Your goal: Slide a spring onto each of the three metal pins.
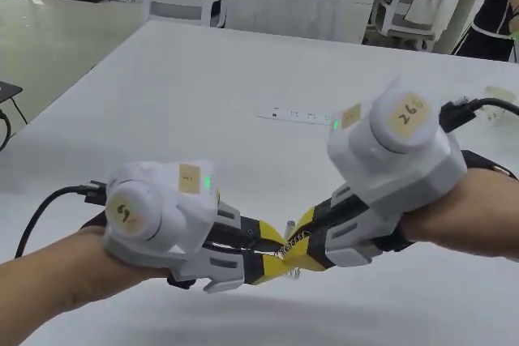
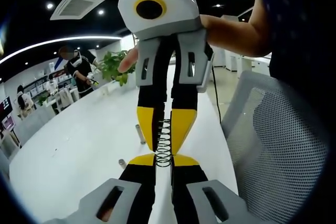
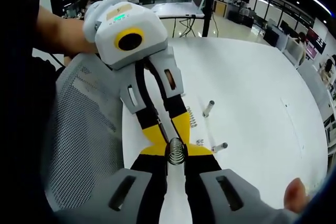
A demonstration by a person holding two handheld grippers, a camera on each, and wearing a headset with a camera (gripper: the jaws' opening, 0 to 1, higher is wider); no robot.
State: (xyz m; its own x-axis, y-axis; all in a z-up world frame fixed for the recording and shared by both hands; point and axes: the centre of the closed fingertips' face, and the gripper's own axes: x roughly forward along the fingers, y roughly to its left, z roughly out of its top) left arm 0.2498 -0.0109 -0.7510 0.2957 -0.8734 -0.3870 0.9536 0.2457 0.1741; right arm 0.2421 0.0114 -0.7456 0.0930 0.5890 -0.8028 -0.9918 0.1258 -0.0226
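Your right gripper point(image 3: 177, 153) has its jaws pinched onto a spring point(image 3: 177, 151), whose coil faces you end-on in the right gripper view. Your left gripper point(image 2: 164, 162) meets it tip to tip. Its jaws are drawn almost together, and the near end of that same spring sits between its yellow tips. In the left gripper view the spring runs straight up from your left tips into the gap between the right gripper's yellow jaws. You cannot tell from these views whether the left jaws are squeezing the spring itself or something thin inside it.

Both grippers are held just above the near edge of the white bench point(image 1: 243, 79). Beyond the tips, an upright pin point(image 3: 208, 108) stands on the bench, a second pin point(image 3: 220, 146) lies tilted nearer the jaws, and a loose spring point(image 3: 191, 117) lies beside the left gripper's jaw. A power strip point(image 1: 296, 115) lies farther out on the bench, and a mesh chair point(image 2: 273, 140) is beside the bench.
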